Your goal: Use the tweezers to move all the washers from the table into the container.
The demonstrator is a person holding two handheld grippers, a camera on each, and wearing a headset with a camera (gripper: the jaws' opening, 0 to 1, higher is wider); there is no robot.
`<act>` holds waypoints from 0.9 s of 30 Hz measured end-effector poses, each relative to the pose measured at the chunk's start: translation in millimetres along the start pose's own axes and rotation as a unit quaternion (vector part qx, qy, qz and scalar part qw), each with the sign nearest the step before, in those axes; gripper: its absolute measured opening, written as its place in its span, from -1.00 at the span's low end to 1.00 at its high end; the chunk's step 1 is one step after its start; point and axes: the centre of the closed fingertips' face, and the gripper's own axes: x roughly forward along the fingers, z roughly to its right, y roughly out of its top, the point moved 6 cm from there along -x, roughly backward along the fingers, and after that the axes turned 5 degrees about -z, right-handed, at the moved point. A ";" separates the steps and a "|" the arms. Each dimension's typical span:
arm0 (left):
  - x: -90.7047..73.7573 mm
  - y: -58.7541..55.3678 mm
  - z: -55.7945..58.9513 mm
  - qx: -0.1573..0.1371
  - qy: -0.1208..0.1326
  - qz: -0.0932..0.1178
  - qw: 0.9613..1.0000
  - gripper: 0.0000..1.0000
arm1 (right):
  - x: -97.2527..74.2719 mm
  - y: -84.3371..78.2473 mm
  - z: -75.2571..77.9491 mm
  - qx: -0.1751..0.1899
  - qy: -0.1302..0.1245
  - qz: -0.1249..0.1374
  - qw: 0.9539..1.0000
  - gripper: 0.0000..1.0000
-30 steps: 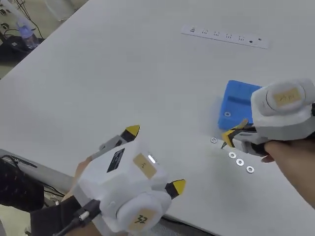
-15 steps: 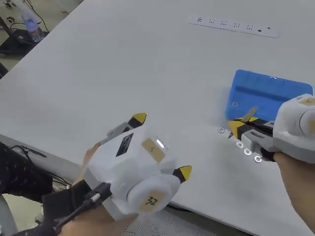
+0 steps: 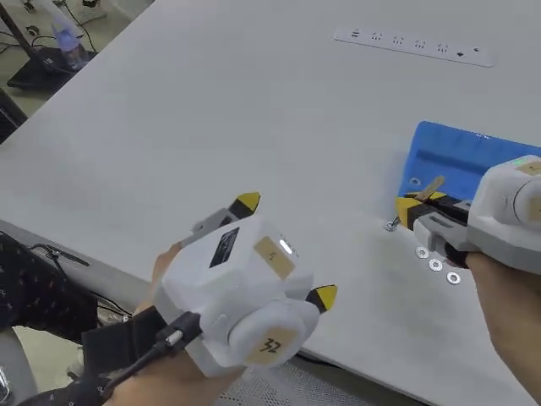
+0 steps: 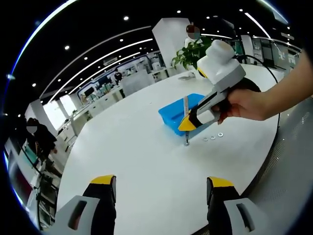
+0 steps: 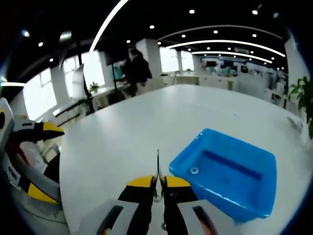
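On the rear cap of your left gripper, head view, the number "32" is legible. The tan sticker and black plate on its top face are too small to read. This gripper's jaws stand apart, yellow tips spread wide, and the left gripper view shows the same. The unit hovers over the near edge of the desk.

Your right gripper has its jaws pressed together on the tweezers, clamped approx. mid-length. In the right gripper view the thin blade runs straight out from between the yellow tips. The tweezers point down at the desk, just beside the near-left corner of the container.

Washers: small flat silver rings w/ centre hole.
- One washer sits at the tweezer tip, at desk level. You cannot tell whether it is pinched or only touched.
- Three washers lie in a loose diagonal row on the desk, just beside the right gripper, on the near side of the container.
- One washer lies on the container floor, near a corner (ref. right gripper view).

The container is a blue, shallow, rectangular tray w/ raised walls, on the right part of the desk.

Clearance: a wide white desk surface lies left of and beyond the container. The power strip lies well apart at the far side, markings not legible. The near desk edge runs diagonally below the left gripper. A bottle stands beyond the desk's left edge.
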 end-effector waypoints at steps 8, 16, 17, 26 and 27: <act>0.6 0.2 1.4 0.001 -0.004 0.000 1.000 0.54 | 4.7 -1.1 3.0 0.000 -0.007 0.005 1.000 -0.92; 0.6 2.6 5.3 -0.006 -0.020 0.008 1.000 0.66 | 3.3 -6.6 -0.5 -0.012 -0.016 0.005 1.000 -0.92; 0.3 3.6 6.2 -0.008 -0.024 0.012 1.000 0.68 | 3.2 -6.5 0.2 -0.013 -0.019 0.004 1.000 -0.92; 0.8 2.3 5.7 -0.001 -0.017 0.006 1.000 0.67 | 2.4 -6.1 1.4 -0.010 -0.021 0.002 1.000 -0.92; 0.8 2.2 5.6 -0.001 -0.017 0.005 1.000 0.66 | 2.7 -6.0 0.2 -0.020 -0.024 0.001 1.000 -0.93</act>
